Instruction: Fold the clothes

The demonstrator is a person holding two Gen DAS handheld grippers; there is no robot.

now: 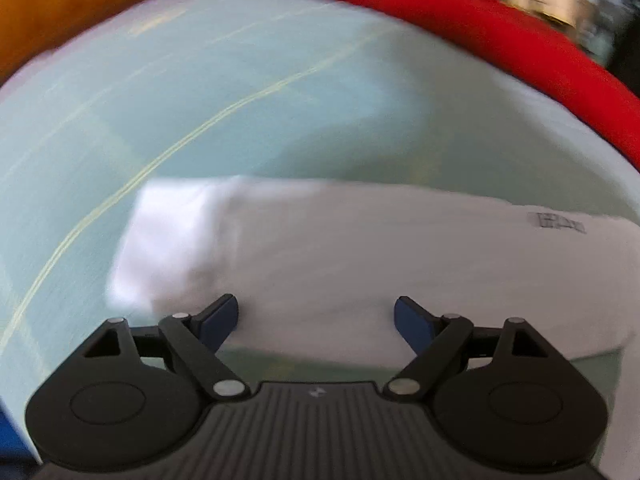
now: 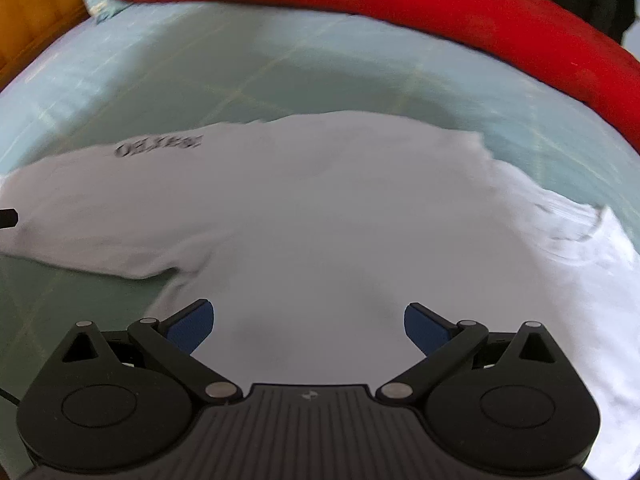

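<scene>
A white T-shirt [image 1: 360, 248] with small dark lettering [image 1: 560, 223] lies on the pale green bed sheet [image 1: 200, 112]. My left gripper [image 1: 316, 320] hovers open over the shirt's near edge, blue pads wide apart and nothing between them. In the right wrist view the same white shirt [image 2: 320, 216] spreads across the middle, its lettering [image 2: 158, 146] at upper left and rumpled folds at the right. My right gripper [image 2: 308, 328] is open above the shirt's body, holding nothing. Both views are motion-blurred.
A red quilt or pillow [image 2: 400, 4] runs along the far side of the bed [image 2: 120, 72]. An orange-brown headboard [image 1: 60, 8] stands at the far left. A dark tip [image 2: 8, 218] pokes in at the left edge of the right wrist view.
</scene>
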